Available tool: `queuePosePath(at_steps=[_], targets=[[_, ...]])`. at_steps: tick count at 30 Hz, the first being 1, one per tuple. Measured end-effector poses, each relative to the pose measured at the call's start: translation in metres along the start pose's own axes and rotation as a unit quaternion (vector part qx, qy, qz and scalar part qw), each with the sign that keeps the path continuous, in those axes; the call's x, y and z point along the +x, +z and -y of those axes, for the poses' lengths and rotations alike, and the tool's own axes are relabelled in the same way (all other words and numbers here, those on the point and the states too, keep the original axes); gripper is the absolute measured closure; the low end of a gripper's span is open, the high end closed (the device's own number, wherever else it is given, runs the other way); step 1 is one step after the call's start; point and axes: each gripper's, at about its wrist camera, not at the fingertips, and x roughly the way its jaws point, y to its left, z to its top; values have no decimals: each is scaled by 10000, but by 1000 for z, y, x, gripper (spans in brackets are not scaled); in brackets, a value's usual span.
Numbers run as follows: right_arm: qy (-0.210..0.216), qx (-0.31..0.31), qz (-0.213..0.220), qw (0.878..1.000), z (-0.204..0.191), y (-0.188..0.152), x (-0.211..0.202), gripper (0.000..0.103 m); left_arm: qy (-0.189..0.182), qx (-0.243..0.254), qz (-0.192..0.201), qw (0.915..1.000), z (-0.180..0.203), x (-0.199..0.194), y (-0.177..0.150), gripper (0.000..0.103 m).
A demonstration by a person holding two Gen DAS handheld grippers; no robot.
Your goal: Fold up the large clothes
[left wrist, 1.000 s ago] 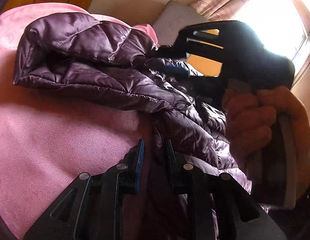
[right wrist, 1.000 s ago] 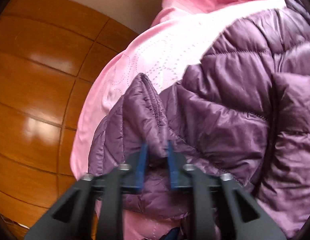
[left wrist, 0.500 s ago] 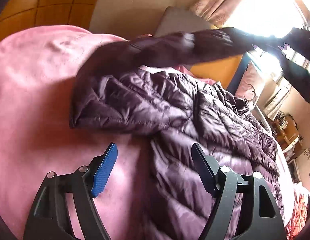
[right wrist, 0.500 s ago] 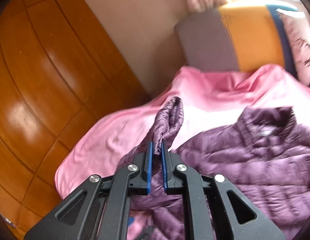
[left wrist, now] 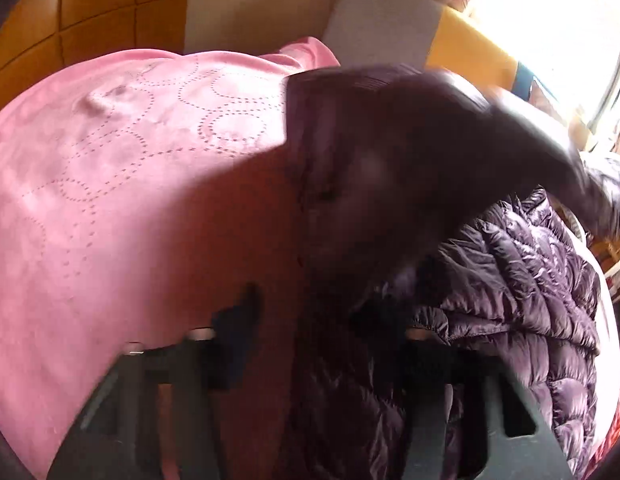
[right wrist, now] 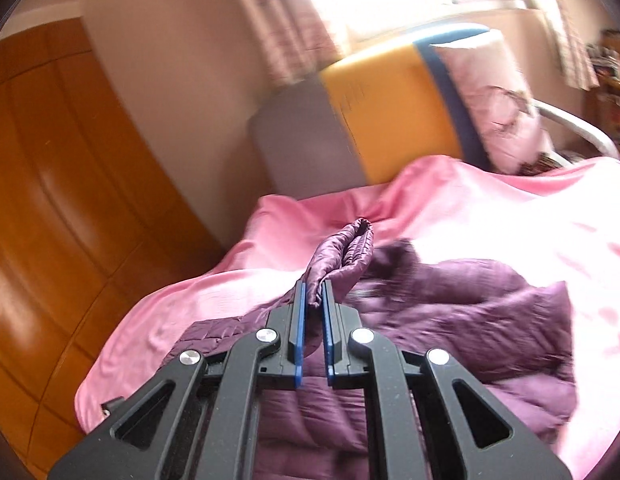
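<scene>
The right gripper [right wrist: 314, 292] is matte black plastic: two triangular link arms with cut-out windows, silver round-headed screws [right wrist: 264, 335] at the pivots, and flat blue pads [right wrist: 298, 328] lining its fingers. The left gripper [left wrist: 310, 320] shows blurred, the same dark build

Pink bedspread [right wrist: 490, 216], orange cushion [right wrist: 386, 112], grey cushion [right wrist: 298, 140], wooden wardrobe [right wrist: 62, 184].

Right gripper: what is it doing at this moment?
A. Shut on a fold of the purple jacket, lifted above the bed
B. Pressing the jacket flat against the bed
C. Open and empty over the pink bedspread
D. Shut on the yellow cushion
A: the right gripper pinches a fold of the purple jacket, which rises from its blue pads above the pink bedspread.
</scene>
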Motion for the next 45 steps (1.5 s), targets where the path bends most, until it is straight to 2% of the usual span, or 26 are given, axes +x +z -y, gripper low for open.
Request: queuePosePath(at_steps=[3, 5, 14, 19, 20, 22, 26, 28, 29, 30, 31, 32, 35, 39, 41, 45], targets=[[-276, 219, -9, 9994, 33, -7, -8, 96, -26, 103, -11, 9999, 5, 5, 1, 86], [-466, 340, -65, 9983, 52, -14, -12, 96, 28, 200, 2, 9998, 10, 8, 1, 90], [-984, 909, -384, 9902, 117, -61, -17, 97, 9, 354, -11, 9994, 11, 8, -4, 92], [-1263, 1141, -512, 9841, 139, -83, -15, 97, 21, 569, -10, 9984, 15, 5, -9, 92], [-1300, 1222, -545, 9824, 144, -87, -15, 97, 25, 605, -9, 9982, 17, 5, -8, 96], [-1353, 1305, -561, 9806, 148, -94, -18, 97, 32, 651, 3, 9979, 18, 3, -9, 96], [-1402, 1234, -667, 9801, 153, -95, -16, 96, 2, 638, -80, 9979, 15, 2, -8, 96], [-1422, 1125, -680, 9811, 150, -90, -19, 95, -8, 636, -75, 9979, 13, -5, -9, 89], [-1475, 1039, -677, 9813, 148, -88, -20, 89, -21, 678, -66, 9977, 11, -10, -10, 76], [-1559, 928, -655, 9812, 144, -85, -22, 80, -9, 712, 1, 9975, 8, -19, -12, 57], [-1679, 799, -590, 9808, 140, -82, -27, 74, 10, 717, 100, 9974, 4, -26, -13, 47], [-1729, 703, -513, 9811, 136, -80, -30, 62, 22, 698, 277, 9972, -1, -38, -14, 40], [-1711, 413, -286, 9840, 118, -72, -37, 56, -77, 608, 546, 9966, -10, -55, -11, 40], [-1428, -23, -403, 9889, 81, -64, -15, 35, -407, 573, 846, 9939, 4, -61, 8, 40], [-1407, -350, -569, 9878, 63, -64, 3, 29, -610, 651, 801, 9928, 19, -54, 15, 40], [-1595, -688, -1038, 9793, 49, -80, 33, 23, -813, 931, 373, 9916, 54, -21, 13, 40]])
